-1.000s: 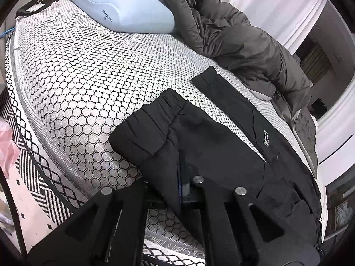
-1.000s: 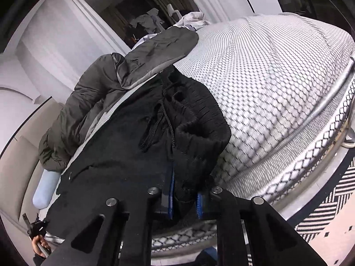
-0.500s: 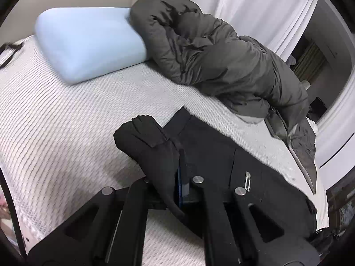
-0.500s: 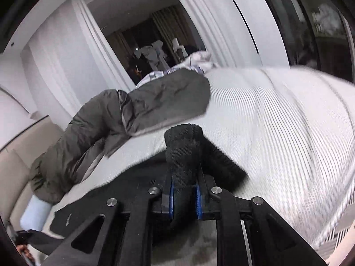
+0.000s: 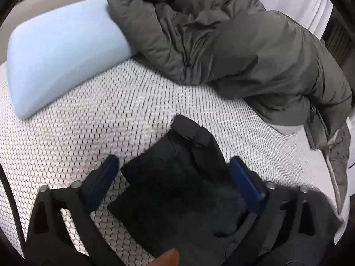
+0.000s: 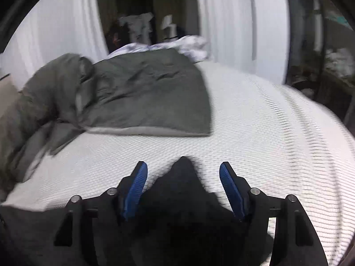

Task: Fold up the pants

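Bed (image 5: 88, 110): pillow (image 5: 57, 62) left view only; pants (image 6: 184, 190) both.

Soft, even indoor light; fisheye bends and darkens the edges. The right wrist view smears with motion blur; the left stays sharper.

Your left gripper (image 5: 175, 170) has just opened wide, its blue pads (image 5: 244, 184) clear of the black pants (image 5: 177, 188) lying bunched between them on the mattress (image 5: 88, 122) (honeycomb-patterned). Toward its far edge lie a pale blue pillow (image 5: 60, 59) and a grey duvet (image 5: 233, 44).
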Action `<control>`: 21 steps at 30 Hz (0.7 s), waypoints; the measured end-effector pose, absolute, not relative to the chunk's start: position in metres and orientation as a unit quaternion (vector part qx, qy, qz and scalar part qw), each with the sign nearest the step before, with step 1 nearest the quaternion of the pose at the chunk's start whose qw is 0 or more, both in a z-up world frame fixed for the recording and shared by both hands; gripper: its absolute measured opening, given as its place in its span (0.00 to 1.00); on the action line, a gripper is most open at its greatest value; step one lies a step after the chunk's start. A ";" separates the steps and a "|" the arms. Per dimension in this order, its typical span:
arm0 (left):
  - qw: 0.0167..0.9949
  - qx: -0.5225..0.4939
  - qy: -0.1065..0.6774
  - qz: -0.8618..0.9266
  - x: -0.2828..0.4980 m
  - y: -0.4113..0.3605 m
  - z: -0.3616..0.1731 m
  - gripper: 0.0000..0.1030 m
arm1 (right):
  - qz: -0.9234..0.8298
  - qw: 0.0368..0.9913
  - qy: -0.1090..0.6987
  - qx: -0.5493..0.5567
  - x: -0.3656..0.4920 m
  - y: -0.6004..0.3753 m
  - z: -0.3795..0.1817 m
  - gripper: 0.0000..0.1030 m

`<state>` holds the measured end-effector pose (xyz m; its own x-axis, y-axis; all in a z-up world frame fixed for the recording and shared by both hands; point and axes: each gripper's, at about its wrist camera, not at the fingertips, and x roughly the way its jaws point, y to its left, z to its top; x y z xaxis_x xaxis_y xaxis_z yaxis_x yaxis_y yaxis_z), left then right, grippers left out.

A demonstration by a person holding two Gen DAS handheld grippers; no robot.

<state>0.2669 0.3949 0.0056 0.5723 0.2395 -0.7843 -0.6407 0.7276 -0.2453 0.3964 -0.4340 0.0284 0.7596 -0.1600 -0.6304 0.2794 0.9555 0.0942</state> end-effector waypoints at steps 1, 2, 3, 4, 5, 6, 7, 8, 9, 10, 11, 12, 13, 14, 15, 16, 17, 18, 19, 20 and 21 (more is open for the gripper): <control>0.849 -0.260 0.382 0.256 0.263 0.394 0.006 0.99 | -0.118 0.935 0.320 0.093 0.389 -0.437 0.028 0.72; 0.853 -0.251 0.383 0.249 0.257 0.391 0.006 0.99 | -0.106 0.939 0.314 0.093 0.379 -0.439 0.028 0.76; 0.861 -0.240 0.383 0.236 0.246 0.386 0.004 0.99 | -0.094 0.941 0.312 0.091 0.368 -0.441 0.027 0.79; 0.866 -0.236 0.378 0.227 0.239 0.380 0.005 0.99 | -0.083 0.943 0.310 0.090 0.356 -0.442 0.025 0.79; 0.870 -0.236 0.376 0.214 0.231 0.373 0.005 0.99 | -0.067 0.944 0.309 0.094 0.340 -0.443 0.022 0.80; 0.874 -0.237 0.379 0.192 0.223 0.363 0.004 0.96 | -0.050 0.944 0.311 0.100 0.326 -0.443 0.018 0.81; 0.878 -0.245 0.379 0.159 0.216 0.350 0.002 0.92 | -0.036 0.943 0.313 0.108 0.315 -0.441 0.014 0.81; 0.880 -0.255 0.381 0.129 0.211 0.334 0.000 0.89 | -0.020 0.942 0.312 0.121 0.301 -0.440 0.010 0.82; 0.878 -0.263 0.386 0.107 0.207 0.322 -0.006 0.83 | -0.008 0.941 0.312 0.131 0.287 -0.439 0.006 0.82; 0.875 -0.270 0.393 0.086 0.207 0.310 -0.010 0.77 | 0.003 0.940 0.311 0.142 0.273 -0.437 0.002 0.82; 0.868 -0.287 0.403 0.046 0.210 0.293 -0.017 0.75 | 0.014 0.937 0.312 0.160 0.261 -0.437 -0.002 0.82; 0.862 -0.297 0.410 0.027 0.212 0.281 -0.024 0.73 | 0.032 0.930 0.317 0.184 0.252 -0.435 -0.008 0.82; 0.856 -0.299 0.422 0.013 0.217 0.268 -0.032 0.71 | 0.051 0.923 0.323 0.201 0.246 -0.432 -0.013 0.82; 0.852 -0.295 0.432 0.013 0.223 0.259 -0.039 0.71 | 0.063 0.917 0.328 0.218 0.239 -0.428 -0.019 0.82; 0.846 -0.292 0.446 0.020 0.233 0.251 -0.048 0.67 | 0.064 0.915 0.330 0.221 0.235 -0.425 -0.022 0.82; 0.837 -0.301 0.455 0.029 0.243 0.247 -0.058 0.61 | 0.067 0.914 0.334 0.222 0.231 -0.422 -0.025 0.82; 0.832 -0.314 0.455 0.034 0.250 0.247 -0.063 0.59 | 0.070 0.911 0.339 0.222 0.229 -0.419 -0.029 0.82; 0.832 -0.324 0.448 0.046 0.257 0.248 -0.066 0.49 | 0.070 0.909 0.343 0.226 0.226 -0.419 -0.032 0.82; 0.836 -0.321 0.442 0.057 0.261 0.248 -0.066 0.30 | 0.070 0.908 0.345 0.229 0.224 -0.420 -0.034 0.82; 0.839 -0.314 0.438 0.072 0.264 0.248 -0.066 0.17 | 0.070 0.907 0.345 0.229 0.223 -0.420 -0.035 0.82; 0.841 -0.312 0.433 0.095 0.266 0.251 -0.066 0.03 | 0.069 0.908 0.345 0.227 0.220 -0.421 -0.035 0.82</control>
